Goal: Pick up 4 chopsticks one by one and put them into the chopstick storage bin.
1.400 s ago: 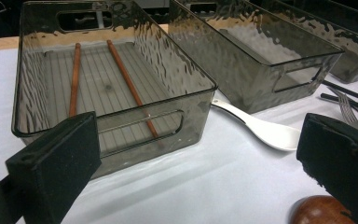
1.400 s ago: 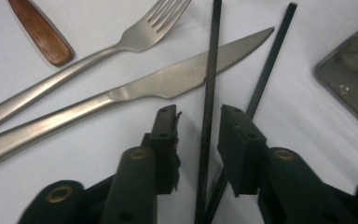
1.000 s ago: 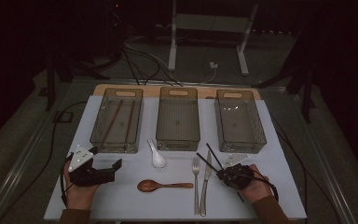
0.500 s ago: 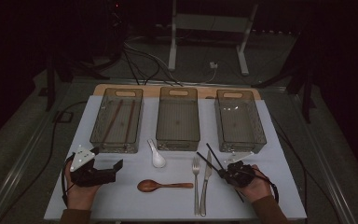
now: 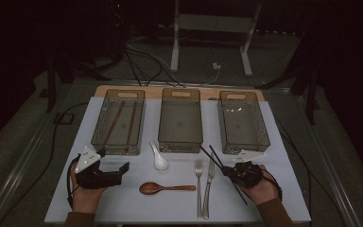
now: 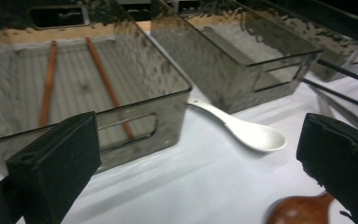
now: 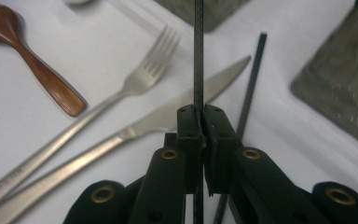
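Right hand-held gripper [image 7: 199, 116] clenched on one black chopstick [image 7: 198, 56]; risk is slip or swing during the lift.

The grip sits part-way along the thin, smooth stick, at the near right of the desk [image 5: 123, 208], with the second black chopstick [image 7: 251, 79] lying just beside it on the cloth. The held stick may pivot between the pads and droop, or its far tip may catch the near wall of the right bin [image 5: 243, 146]. The trailing near end may sweep the knife [image 7: 135, 128] or fork [image 7: 121, 95] close on the left. The loose stick may be nudged and roll. Left hand-held gripper [image 6: 191, 154] is released, jaws wide, grasping nothing, at the near left before the left bin [image 6: 135, 116] with two brown chopsticks [image 6: 100, 74].
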The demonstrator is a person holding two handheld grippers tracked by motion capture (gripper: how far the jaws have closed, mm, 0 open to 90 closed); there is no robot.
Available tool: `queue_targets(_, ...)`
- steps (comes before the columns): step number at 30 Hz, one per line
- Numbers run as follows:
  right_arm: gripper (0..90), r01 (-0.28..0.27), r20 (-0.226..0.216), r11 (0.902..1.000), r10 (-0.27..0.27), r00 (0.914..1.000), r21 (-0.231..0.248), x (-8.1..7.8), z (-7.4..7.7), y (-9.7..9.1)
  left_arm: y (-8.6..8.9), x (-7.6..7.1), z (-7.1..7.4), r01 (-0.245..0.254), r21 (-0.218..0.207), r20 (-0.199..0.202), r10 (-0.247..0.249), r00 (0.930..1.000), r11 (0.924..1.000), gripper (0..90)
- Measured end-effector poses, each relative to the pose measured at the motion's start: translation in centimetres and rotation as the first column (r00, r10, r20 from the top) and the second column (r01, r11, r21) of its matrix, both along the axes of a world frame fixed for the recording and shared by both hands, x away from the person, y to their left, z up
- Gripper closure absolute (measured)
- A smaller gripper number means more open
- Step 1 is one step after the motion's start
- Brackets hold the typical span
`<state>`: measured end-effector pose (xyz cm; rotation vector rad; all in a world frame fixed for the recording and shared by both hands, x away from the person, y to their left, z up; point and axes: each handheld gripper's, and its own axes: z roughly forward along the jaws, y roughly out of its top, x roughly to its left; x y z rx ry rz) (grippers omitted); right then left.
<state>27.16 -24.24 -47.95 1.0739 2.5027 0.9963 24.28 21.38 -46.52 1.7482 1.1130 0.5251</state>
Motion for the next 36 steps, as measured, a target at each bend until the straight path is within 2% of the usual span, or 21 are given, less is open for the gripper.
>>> queue_targets(9,86.8,-0.035,0.079,0.9990,0.033,0.9963,0.028,0.0,2.4,2.2,-2.9,0.4,0.9,0.087,-0.031,-0.010,-0.088,0.9961,0.9957,0.8)
queue_targets(15,86.8,-0.069,0.121,0.9959,0.061,0.9908,0.059,0.1,3.6,4.1,-5.6,1.2,1.3,0.139,-0.050,-0.018,-0.140,0.9900,0.9890,0.8)
queue_targets(20,86.8,-0.102,0.141,0.9926,0.093,0.9857,0.065,0.1,4.2,5.6,-7.7,2.0,1.7,0.181,-0.070,-0.024,-0.183,0.9829,0.9810,1.0)
queue_targets(29,86.8,-0.139,0.176,0.9853,0.120,0.9770,0.099,0.0,5.1,7.8,-10.4,3.3,2.1,0.226,-0.128,-0.043,-0.234,0.9714,0.9655,6.1)
queue_targets(32,86.8,-0.151,0.182,0.9818,0.128,0.9748,0.115,-0.1,5.1,8.4,-10.9,3.7,2.2,0.232,-0.143,-0.052,-0.241,0.9691,0.9621,8.0)
queue_targets(36,86.8,-0.164,0.192,0.9788,0.138,0.9716,0.123,-0.2,4.9,9.2,-11.4,4.1,2.2,0.221,-0.165,-0.067,-0.234,0.9699,0.9613,12.8)
